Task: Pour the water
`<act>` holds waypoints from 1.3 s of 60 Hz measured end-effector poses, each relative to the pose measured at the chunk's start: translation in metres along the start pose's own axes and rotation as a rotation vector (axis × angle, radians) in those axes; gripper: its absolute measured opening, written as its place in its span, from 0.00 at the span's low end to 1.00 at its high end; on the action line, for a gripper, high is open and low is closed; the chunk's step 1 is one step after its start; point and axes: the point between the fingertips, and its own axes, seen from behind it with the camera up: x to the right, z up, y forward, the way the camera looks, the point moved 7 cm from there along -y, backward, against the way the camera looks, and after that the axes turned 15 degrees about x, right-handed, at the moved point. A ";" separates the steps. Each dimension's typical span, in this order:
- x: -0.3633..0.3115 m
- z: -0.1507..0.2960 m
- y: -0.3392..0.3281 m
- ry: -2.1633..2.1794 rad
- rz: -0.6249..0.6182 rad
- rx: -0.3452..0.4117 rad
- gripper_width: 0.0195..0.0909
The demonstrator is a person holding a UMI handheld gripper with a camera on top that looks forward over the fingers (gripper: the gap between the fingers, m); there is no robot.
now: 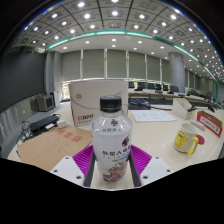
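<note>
Between the gripper (110, 160) fingers stands the bottle (110, 140), upright, black cap on, both magenta pads (76, 159) pressing its sides: a firm grasp. Beyond it to the right, a yellow mug (186, 138) sits on the counter (150, 132), well apart from the bottle.

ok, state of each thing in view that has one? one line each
bottle: upright, black cap on, stands between the fingers; contact with the pads not clear.
gripper: fingers either side of the bottle's lower part.
yellow mug: upright on the table, off to the right beyond the fingers, handle facing this way; contents not visible.
cardboard box: lying flat on the table, left of the bottle.
</note>
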 end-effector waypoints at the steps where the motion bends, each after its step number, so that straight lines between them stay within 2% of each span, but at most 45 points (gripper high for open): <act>1: -0.001 0.000 0.000 -0.001 0.002 0.002 0.52; 14: -0.006 0.002 -0.001 -0.054 0.016 -0.017 0.28; 18: -0.010 0.006 -0.002 -0.051 0.037 -0.028 0.28; 27: -0.004 0.043 0.000 0.105 0.035 0.006 0.28; 45: 0.081 0.124 0.019 1.116 -0.005 0.077 0.28; 49: 0.110 0.121 0.031 1.299 -0.017 0.089 0.28; 60: 0.154 0.100 0.047 1.755 -0.061 0.057 0.27; 71: 0.169 0.084 0.055 2.026 -0.046 -0.007 0.28; 78: 0.169 0.089 0.056 2.066 -0.021 -0.034 0.28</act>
